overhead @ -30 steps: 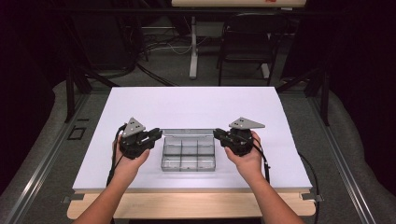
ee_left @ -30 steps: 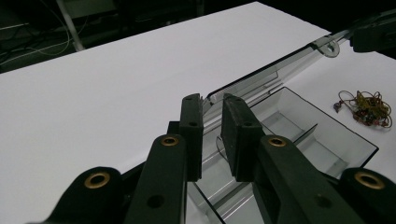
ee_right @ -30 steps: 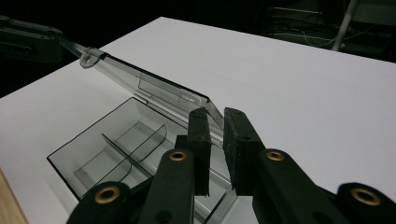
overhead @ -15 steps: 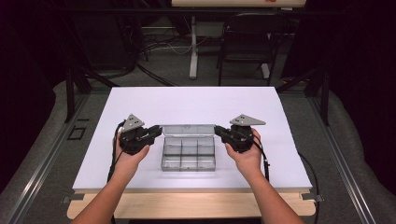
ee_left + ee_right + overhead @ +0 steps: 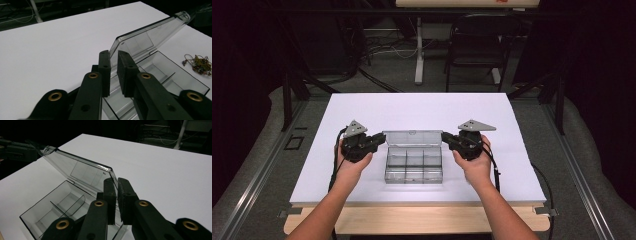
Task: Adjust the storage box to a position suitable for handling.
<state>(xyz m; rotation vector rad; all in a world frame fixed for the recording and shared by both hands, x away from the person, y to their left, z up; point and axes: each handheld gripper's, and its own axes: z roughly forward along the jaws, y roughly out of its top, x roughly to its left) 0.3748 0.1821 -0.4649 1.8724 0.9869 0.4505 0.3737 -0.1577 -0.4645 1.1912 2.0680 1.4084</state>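
Box (image 5: pixel 413 165): clear plastic, divided into compartments, near the front middle of the white table (image 5: pixel 422 110), between both grippers.
Lid (image 5: pixel 412 138): raised, tilted back from the far edge of the box.
Left gripper (image 5: pixel 379 140): at the lid's left end; jaws nearly together, just been closing, lid edge between the pads and apparently pinched.
Right gripper (image 5: pixel 447 139): at the lid's right end; jaws close together on the lid's corner, gripping it.
Around: tangle of rubber bands (image 5: pixel 197 64) on the table just beyond the box's far side, apart from it; nothing between grippers and lid.
Left gripper view: lid (image 5: pixel 147 37) seen edge-on, rising away; open compartments below; rubber bands visible here, too small to make out from above.
Right gripper view: lid (image 5: pixel 82 170) from the other end, the left gripper (image 5: pixel 17 148) dim at the far corner.
Surface: plain white board on a wooden table edge (image 5: pixel 412 220).
Room: dark, grey floor, a chair (image 5: pixel 474 45) and cables behind.
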